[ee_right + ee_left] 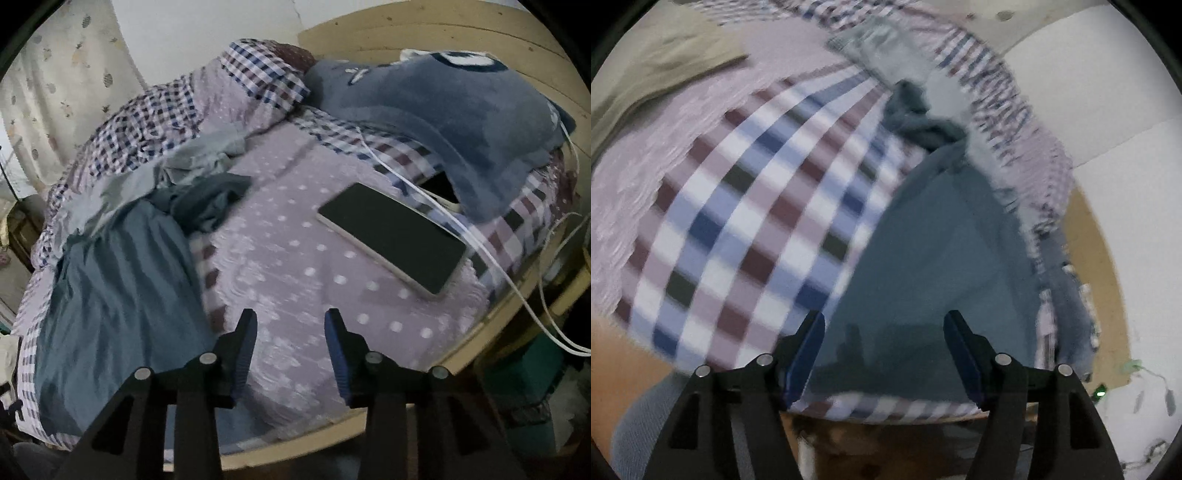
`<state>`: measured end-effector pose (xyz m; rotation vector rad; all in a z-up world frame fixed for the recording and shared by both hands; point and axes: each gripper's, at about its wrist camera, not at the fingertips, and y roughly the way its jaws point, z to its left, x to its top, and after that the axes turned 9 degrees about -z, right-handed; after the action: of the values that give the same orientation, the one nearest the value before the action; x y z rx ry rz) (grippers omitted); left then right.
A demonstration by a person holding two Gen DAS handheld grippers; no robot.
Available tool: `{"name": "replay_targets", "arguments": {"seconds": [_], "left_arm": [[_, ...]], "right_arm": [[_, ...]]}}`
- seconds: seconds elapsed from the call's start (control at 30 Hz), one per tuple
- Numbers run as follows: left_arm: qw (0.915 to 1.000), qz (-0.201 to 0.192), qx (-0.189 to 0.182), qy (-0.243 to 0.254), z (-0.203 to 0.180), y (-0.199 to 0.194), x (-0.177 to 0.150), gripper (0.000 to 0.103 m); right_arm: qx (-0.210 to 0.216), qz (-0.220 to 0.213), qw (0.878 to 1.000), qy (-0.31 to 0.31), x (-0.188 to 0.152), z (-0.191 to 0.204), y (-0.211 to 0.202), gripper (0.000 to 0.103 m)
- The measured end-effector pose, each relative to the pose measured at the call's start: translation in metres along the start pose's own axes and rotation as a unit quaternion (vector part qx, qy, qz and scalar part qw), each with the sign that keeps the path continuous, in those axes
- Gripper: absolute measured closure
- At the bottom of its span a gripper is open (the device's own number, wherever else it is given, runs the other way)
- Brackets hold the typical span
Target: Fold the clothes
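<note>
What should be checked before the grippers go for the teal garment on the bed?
1. Left gripper open, nothing held: ok.
2. Right gripper open, nothing held: ok.
3. Teal garment flat: not ok, far end bunched.
4. Left gripper over the garment: ok.
5. Phone and white cable clear of the garment: ok, but they lie on the bed.
6. Garment's edges: cannot tell, blurred.
</note>
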<state>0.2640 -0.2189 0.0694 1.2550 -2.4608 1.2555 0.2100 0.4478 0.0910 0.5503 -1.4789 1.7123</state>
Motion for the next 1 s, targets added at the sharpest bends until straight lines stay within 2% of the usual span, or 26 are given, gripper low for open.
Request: {"name": "replay_targets", "arguments": {"seconds": [0.1,0.23,0.43,0.53,0.7,0.8,0.9,1.0], "left_arm": [[0.9983,-0.03,-0.047,0.016,-0.017,0.008,0.013,0.018],[0.9943,-0.039,-0.092,0.036,-0.038,0.026,0.034,0.018],[0.9907,-0.035,-0.117,0.06,-0.065,0.06,0.072,0.017],[0.9887,-0.035,-0.119,0.084,-0.086,0.081,0.094,0.017],[0.9858,-0.024,-0.1,0.133,-0.124,0.129,0.134,0.017],[0.9837,-0.009,-0.087,0.157,-0.146,0.166,0.156,0.017],[0.9831,0.012,-0.072,0.168,-0.155,0.201,0.171,0.017],[0.9799,0.031,-0.042,0.192,-0.165,0.241,0.184,0.017]], "right_arm": [[0.011,-0.012,1.0,-0.005,0.002,0.016,0.004,0.06],[0.039,-0.015,0.999,-0.023,0.006,0.051,0.014,0.058],[0.109,-0.022,0.99,-0.093,0.009,0.134,0.032,0.056],[0.154,-0.019,0.982,-0.107,0.022,0.18,0.054,0.054],[0.234,-0.016,0.964,-0.122,0.048,0.257,0.096,0.052],[0.282,-0.015,0.954,-0.104,0.061,0.29,0.127,0.05],[0.307,0.002,0.947,-0.091,0.053,0.305,0.15,0.049],[0.305,0.035,0.947,-0.09,0.04,0.317,0.173,0.049]]}}
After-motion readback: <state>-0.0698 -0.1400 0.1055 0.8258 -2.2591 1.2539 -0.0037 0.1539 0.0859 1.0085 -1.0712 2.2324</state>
